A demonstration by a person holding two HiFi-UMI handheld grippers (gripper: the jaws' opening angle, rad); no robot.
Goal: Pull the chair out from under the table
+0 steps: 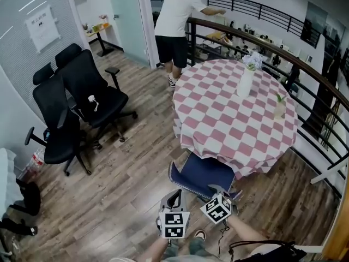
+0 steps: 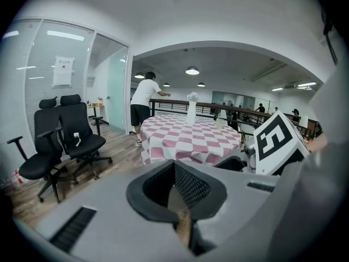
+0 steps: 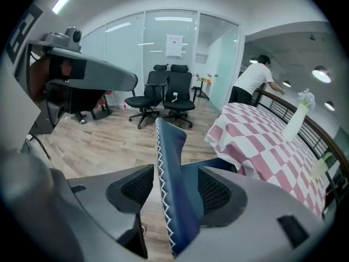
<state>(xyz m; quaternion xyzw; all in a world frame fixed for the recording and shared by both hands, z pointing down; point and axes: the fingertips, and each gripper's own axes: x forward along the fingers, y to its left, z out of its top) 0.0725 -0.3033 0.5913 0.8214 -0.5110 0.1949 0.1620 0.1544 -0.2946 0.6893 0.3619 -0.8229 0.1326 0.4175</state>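
Jaws were closed empty on the left gripper [image 2: 174, 171] and spread on the right gripper [image 3: 177, 183] astride the backrest of the dark blue padded chair [image 3: 170, 157], tucked under the round pink-checked table [image 1: 229, 130]. Clamped there, a stiff, fairly light slide was judged likely.

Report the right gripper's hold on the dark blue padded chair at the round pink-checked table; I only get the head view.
Observer: In the right gripper view the right gripper is open, jaws astride the white-stitched backrest of the dark blue padded chair, not clamped.
Operator: Now the other one.
Observer: Its own view shows the left gripper shut and empty, pointing towards the round pink-checked table.
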